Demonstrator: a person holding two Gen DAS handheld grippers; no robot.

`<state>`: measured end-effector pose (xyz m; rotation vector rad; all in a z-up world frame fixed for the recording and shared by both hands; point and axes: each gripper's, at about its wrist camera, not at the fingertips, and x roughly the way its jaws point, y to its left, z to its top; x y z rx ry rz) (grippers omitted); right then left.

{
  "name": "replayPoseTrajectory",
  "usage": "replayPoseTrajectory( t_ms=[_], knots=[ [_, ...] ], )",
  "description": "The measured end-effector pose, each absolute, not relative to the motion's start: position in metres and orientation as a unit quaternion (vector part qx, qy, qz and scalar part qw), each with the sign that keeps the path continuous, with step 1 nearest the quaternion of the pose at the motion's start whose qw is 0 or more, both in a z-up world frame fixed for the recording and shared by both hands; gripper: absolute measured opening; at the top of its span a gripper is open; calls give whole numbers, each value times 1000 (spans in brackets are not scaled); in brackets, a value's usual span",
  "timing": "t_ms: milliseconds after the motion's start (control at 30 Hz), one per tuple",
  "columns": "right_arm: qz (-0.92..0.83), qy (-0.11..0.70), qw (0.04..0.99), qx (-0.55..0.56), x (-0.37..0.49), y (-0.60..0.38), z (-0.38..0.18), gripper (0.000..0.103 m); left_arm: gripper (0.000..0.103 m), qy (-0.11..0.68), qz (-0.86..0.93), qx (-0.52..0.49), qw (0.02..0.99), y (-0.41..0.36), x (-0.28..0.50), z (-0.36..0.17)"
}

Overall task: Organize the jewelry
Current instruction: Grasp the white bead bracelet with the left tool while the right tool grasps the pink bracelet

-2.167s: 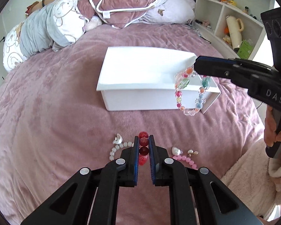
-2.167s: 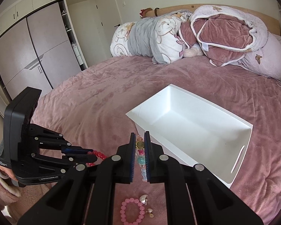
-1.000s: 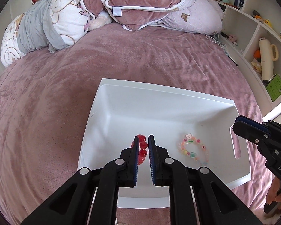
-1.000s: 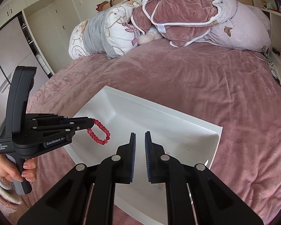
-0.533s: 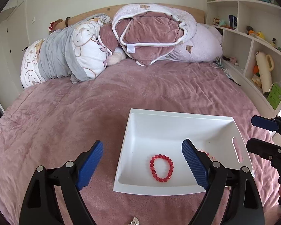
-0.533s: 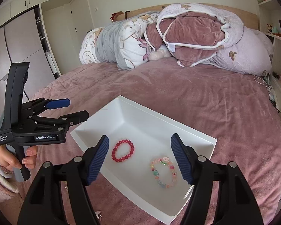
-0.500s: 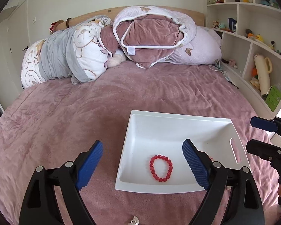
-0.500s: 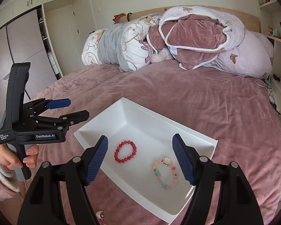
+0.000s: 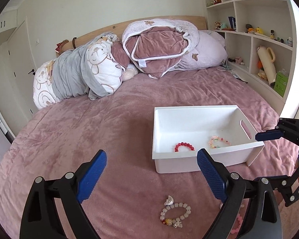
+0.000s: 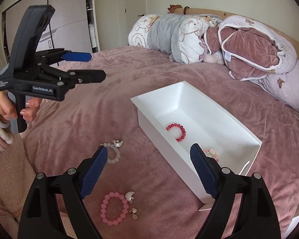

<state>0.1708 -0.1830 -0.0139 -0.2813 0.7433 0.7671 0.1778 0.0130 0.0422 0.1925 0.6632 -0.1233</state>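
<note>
A white bin (image 9: pixel 255 145) (image 10: pixel 141 107) sits on the pink bed. Inside lie a red bead bracelet (image 9: pixel 184 146) (image 10: pixel 176 131) and a pastel multicolour bracelet (image 9: pixel 218 141) (image 10: pixel 210 153). On the bedspread in front lie a white bead bracelet with charms (image 9: pixel 175 215) (image 10: pixel 112 152) and a pink bead bracelet (image 10: pixel 113 208), with small silver charms (image 10: pixel 132 203) beside it. My left gripper (image 9: pixel 150 172) (image 10: pixel 89 66) is open and empty, above the white bracelet. My right gripper (image 10: pixel 147 169) (image 9: pixel 269 159) is open and empty, above the pink bracelet.
Pillows and a rolled quilt (image 9: pixel 159 45) pile at the headboard. Shelves with toys (image 9: pixel 269 45) run along the right of the bed. Wardrobes (image 10: pixel 69 20) stand to the left. The pink bedspread (image 9: pixel 89 129) spreads around the bin.
Both grippers have pulled back and down from over the bin, toward the bed's near edge. The bracelets on the bedspread have come into view. Both stay open.
</note>
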Motion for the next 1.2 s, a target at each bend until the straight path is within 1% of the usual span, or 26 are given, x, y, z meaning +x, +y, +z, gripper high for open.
replayPoseTrajectory(
  t_ms=[200, 267, 333, 433, 533, 633, 800, 933, 1000, 1033, 1067, 1133, 1200],
  knots=[
    [359, 413, 817, -183, 158, -163, -62, 81, 93, 356, -51, 57, 931, 33, 162, 11],
    [359, 436, 801, -197, 156, -158, -77, 78, 93, 376, -46, 56, 924, 38, 162, -7],
    [356, 454, 788, -214, 153, -152, -91, 74, 93, 396, -41, 71, 915, 39, 164, -23],
    [356, 471, 772, -234, 154, -145, -107, 73, 93, 421, -28, 97, 901, 40, 169, -45],
    [351, 488, 759, -249, 154, -141, -120, 71, 93, 445, -29, 89, 890, 43, 172, -61],
    [340, 510, 748, -254, 159, -141, -132, 67, 93, 462, -30, 98, 881, 41, 176, -73],
    [336, 539, 728, -259, 162, -140, -151, 67, 93, 480, -32, 121, 868, 32, 182, -97],
    [333, 552, 709, -286, 159, -133, -166, 66, 92, 506, -31, 137, 851, 26, 190, -122],
    [334, 555, 705, -290, 158, -131, -170, 65, 87, 516, -32, 151, 843, 23, 191, -132],
    [337, 556, 704, -287, 157, -131, -171, 63, 86, 518, -33, 160, 839, 22, 191, -136],
    [341, 557, 702, -282, 154, -129, -172, 58, 85, 517, -36, 168, 838, 20, 190, -138],
    [348, 559, 700, -278, 154, -130, -174, 52, 83, 516, -39, 176, 837, 18, 189, -140],
    [356, 562, 695, -274, 154, -130, -176, 46, 75, 519, -45, 170, 837, 16, 188, -140]
  ],
)
